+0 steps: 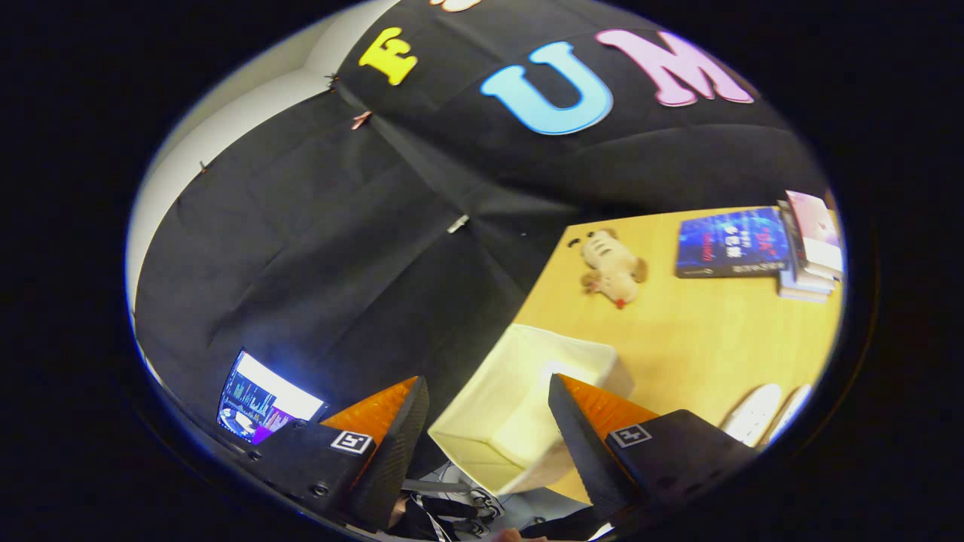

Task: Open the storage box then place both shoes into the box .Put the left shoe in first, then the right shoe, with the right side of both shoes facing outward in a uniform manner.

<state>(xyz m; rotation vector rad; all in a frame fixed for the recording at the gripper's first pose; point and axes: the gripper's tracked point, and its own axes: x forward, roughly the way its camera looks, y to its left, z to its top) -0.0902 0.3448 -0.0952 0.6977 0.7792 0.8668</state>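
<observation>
Hanging in the air, the gripper (488, 421) has its two fingers spread wide apart with nothing held between them. Just ahead of them sits the pale storage box (520, 406), open on top, at the near left corner of the wooden table (700, 339). Two white shoes (764, 412) lie to the right of the box. Farther off are a plush dog (614, 267) and books (761, 245).
</observation>
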